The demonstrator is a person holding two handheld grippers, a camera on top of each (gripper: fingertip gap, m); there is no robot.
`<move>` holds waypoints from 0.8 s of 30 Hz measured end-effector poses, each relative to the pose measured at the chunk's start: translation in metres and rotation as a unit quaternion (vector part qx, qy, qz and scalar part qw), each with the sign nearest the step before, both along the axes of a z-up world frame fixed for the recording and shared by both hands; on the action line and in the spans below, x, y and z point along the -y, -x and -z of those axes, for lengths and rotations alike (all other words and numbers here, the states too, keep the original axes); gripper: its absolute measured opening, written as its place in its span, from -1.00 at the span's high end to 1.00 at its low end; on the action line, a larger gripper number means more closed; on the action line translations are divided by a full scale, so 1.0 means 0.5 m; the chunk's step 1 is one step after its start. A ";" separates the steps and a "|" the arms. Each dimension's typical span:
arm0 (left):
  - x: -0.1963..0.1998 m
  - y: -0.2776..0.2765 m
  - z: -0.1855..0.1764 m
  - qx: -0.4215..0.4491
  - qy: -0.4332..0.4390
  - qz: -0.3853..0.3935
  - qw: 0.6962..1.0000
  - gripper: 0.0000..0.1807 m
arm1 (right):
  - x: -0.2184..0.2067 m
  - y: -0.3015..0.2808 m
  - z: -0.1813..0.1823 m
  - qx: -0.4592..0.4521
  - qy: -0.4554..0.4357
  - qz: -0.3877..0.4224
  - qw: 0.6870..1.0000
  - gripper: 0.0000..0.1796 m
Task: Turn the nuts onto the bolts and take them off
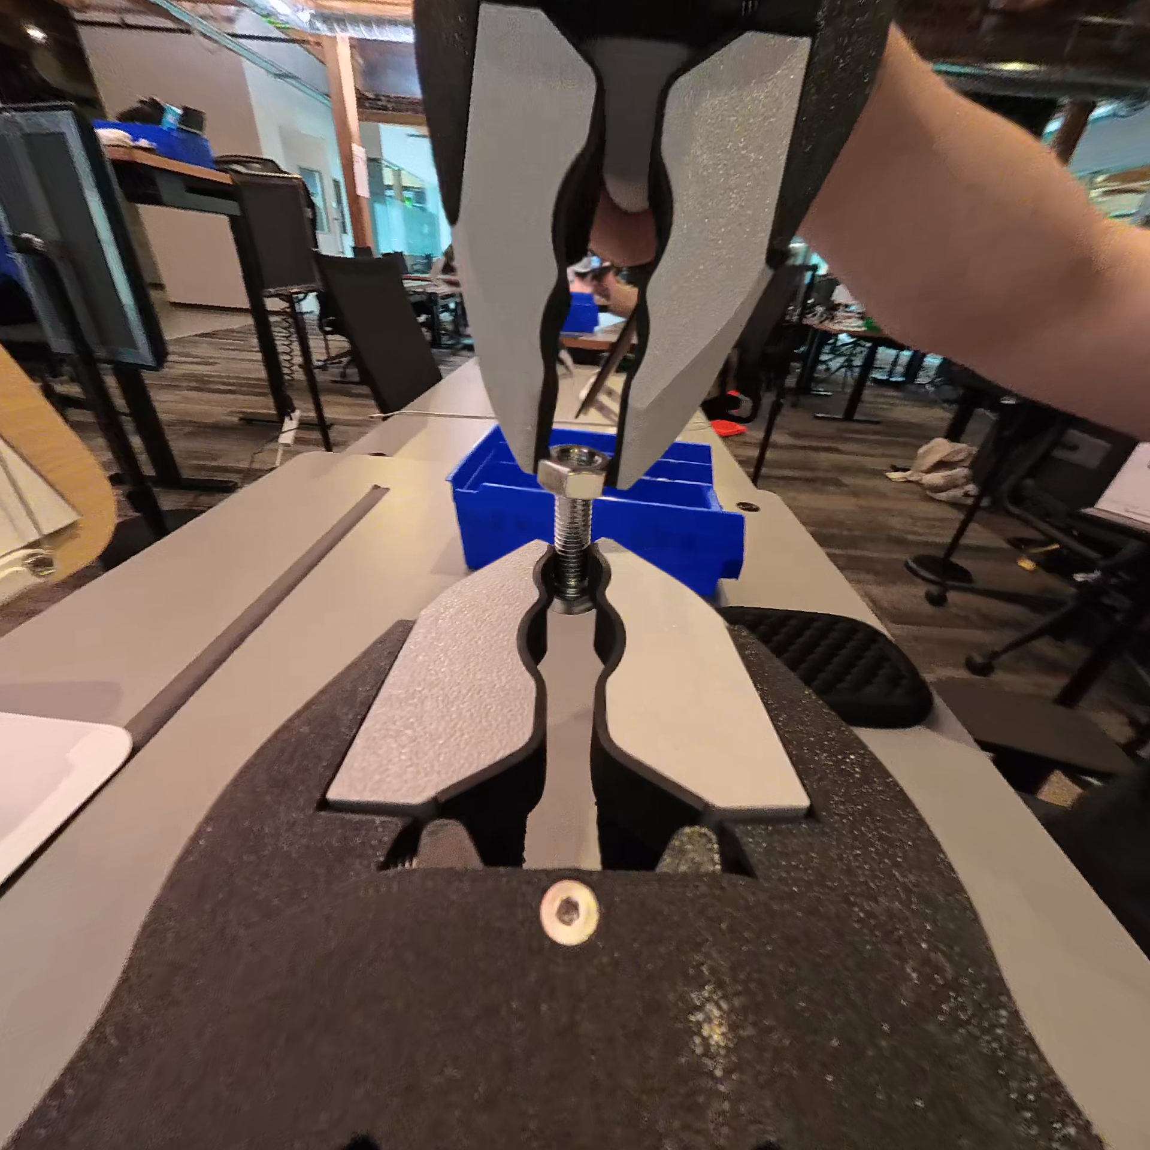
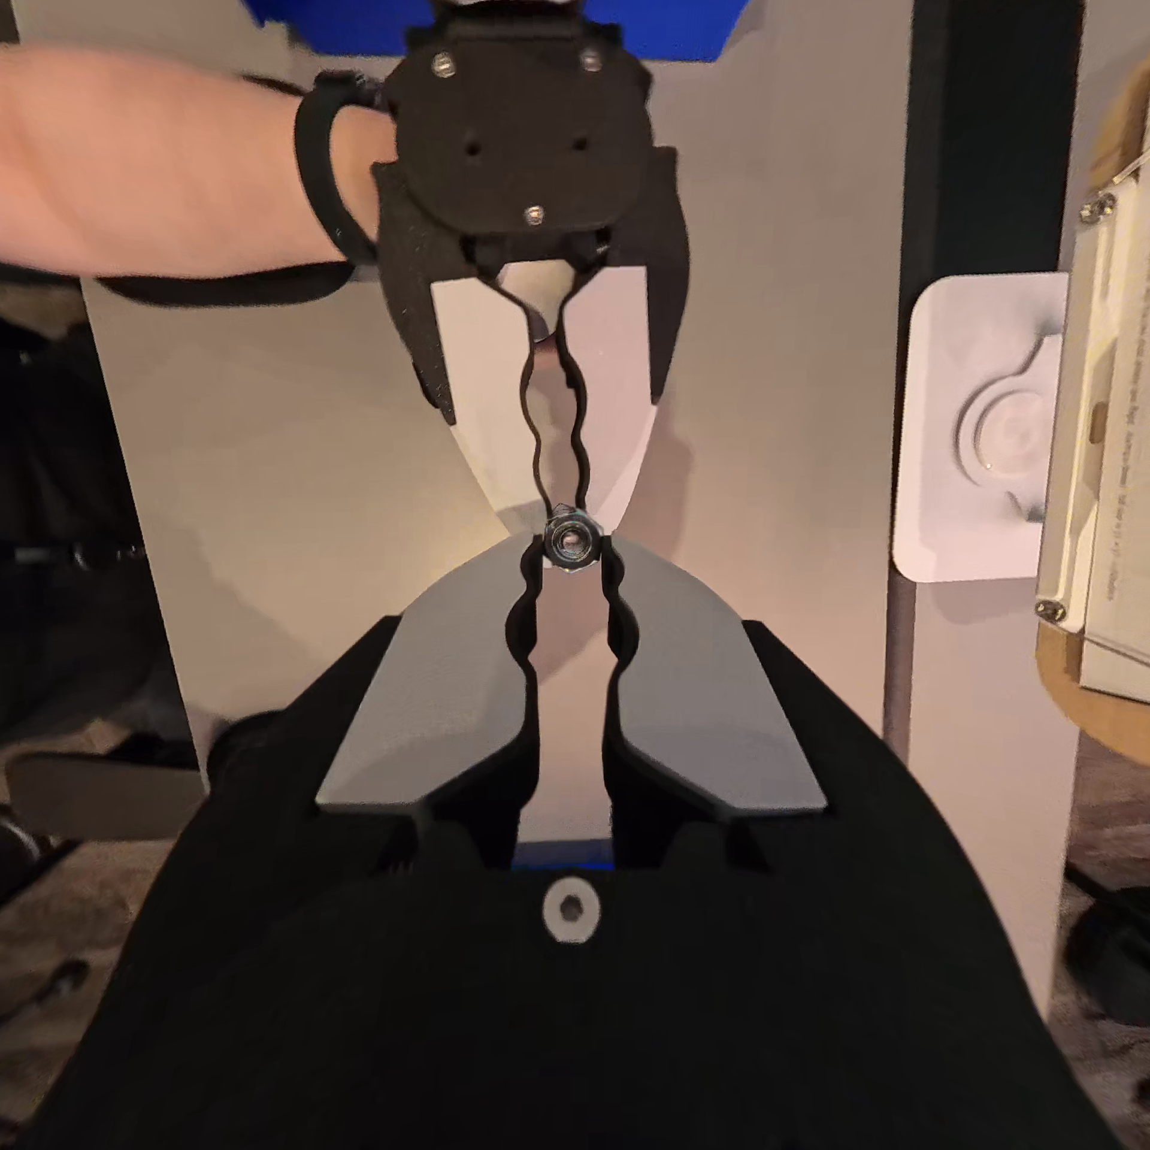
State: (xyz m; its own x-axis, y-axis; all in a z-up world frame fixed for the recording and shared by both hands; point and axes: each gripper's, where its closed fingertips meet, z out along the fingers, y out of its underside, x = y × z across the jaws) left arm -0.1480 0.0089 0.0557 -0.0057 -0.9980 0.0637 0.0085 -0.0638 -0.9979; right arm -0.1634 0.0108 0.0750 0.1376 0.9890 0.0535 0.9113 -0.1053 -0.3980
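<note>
A steel bolt [image 1: 571, 523] stands upright over the grey table [image 1: 249, 591]. My left gripper [image 1: 572, 563] is shut on its lower shank, just above the bolt head. A hex nut [image 1: 572, 476] sits on the bolt's top end. My right gripper [image 1: 575, 473] comes down from above and is shut on the nut. In the right wrist view I look straight down the bolt: the nut [image 2: 569, 542] sits between my right gripper's tips [image 2: 569, 551], and the left gripper [image 2: 565, 519] reaches in from the top of the frame, held by a hand with a black strap.
A blue bin [image 1: 653, 523] stands on the table just behind the bolt. A white tray [image 2: 995, 429] lies to one side near a wooden board [image 2: 1095, 684] with a box on it. A black padded chair arm [image 1: 827, 666] is at the table's right edge. My two grippers' fingertips are within a few centimetres of each other.
</note>
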 end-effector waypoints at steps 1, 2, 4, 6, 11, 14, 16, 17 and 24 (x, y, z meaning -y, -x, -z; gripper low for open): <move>-0.006 0.000 0.002 -0.006 -0.003 -0.012 1.000 0.90 | -0.005 0.001 0.001 -0.002 -0.002 0.016 1.000 0.81; -0.011 -0.001 0.004 -0.012 -0.004 -0.022 1.000 0.90 | -0.009 0.000 0.003 -0.002 -0.006 0.031 0.999 0.81; -0.021 -0.002 0.006 -0.017 -0.006 -0.041 0.999 0.90 | -0.017 -0.001 0.005 -0.003 -0.008 0.065 0.998 0.81; -0.028 0.000 0.003 -0.013 -0.002 -0.053 0.999 0.90 | -0.025 0.002 0.003 -0.024 -0.001 0.112 0.993 0.81; -0.030 0.004 0.001 -0.015 -0.002 -0.054 0.998 0.90 | -0.029 0.006 0.000 -0.059 0.015 0.152 0.986 0.81; -0.032 0.004 0.002 -0.016 -0.003 -0.059 0.998 0.90 | -0.030 0.005 0.001 -0.065 0.021 0.165 0.984 0.81; -0.034 0.004 0.000 -0.013 0.001 -0.063 0.998 0.90 | -0.033 0.006 -0.001 -0.071 0.022 0.177 0.981 0.81; -0.036 0.005 -0.001 -0.012 0.003 -0.065 0.998 0.90 | -0.034 0.007 -0.002 -0.075 0.021 0.185 0.980 0.81; -0.042 0.013 -0.014 0.000 0.007 -0.077 0.997 0.90 | -0.042 0.018 -0.015 -0.106 -0.001 0.213 0.971 0.81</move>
State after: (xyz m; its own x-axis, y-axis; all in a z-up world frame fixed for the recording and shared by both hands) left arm -0.1547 0.0299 0.0628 0.1471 -0.9861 0.0776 0.0201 -0.0754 -0.9969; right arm -0.1726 0.0319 0.0825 0.5422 0.8400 -0.0177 0.6834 -0.4532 -0.5723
